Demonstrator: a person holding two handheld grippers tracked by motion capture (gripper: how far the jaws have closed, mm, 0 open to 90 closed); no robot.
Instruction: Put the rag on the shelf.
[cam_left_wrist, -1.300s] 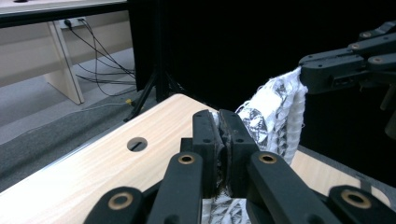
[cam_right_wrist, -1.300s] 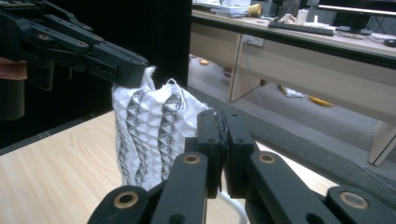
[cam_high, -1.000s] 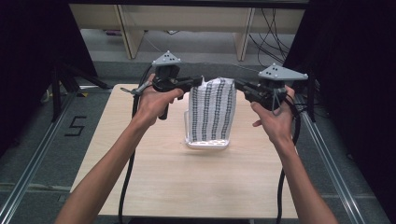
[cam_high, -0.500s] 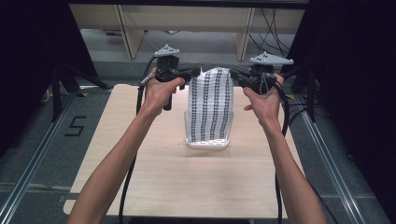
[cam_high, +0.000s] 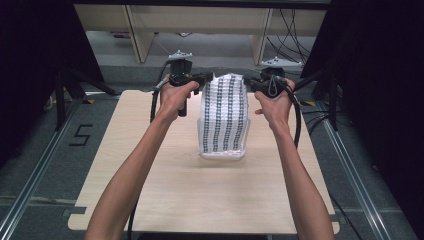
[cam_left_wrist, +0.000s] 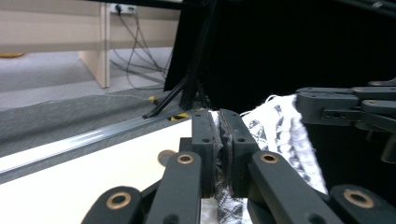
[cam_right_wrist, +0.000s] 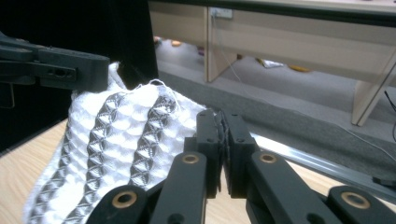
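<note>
**Striped cloth held up by its two top corners**

A white cloth with dark patterned stripes (cam_high: 224, 117) hangs above the middle of the wooden table (cam_high: 150, 200), its lower edge folded on the tabletop. The left gripper (cam_high: 204, 78) pinches the top left corner and the right gripper (cam_high: 248, 82) pinches the top right corner, both raised toward the far side of the table. In the left gripper view the jaws stand closed with a sliver of the fabric (cam_left_wrist: 285, 135) clamped between them; in the right gripper view the jaws are likewise closed on the cloth's edge (cam_right_wrist: 126, 140), with the weave spreading off to the side.

The cloth looks light, soft and limp: it drapes straight down from the two pinch points and sags slightly between them. Its raised, waffle-like weave should give the pads good grip, so slipping seems unlikely. The corners are the sensible places to hold it, since a grip anywhere else would let the fabric bunch or fold over itself.
</note>
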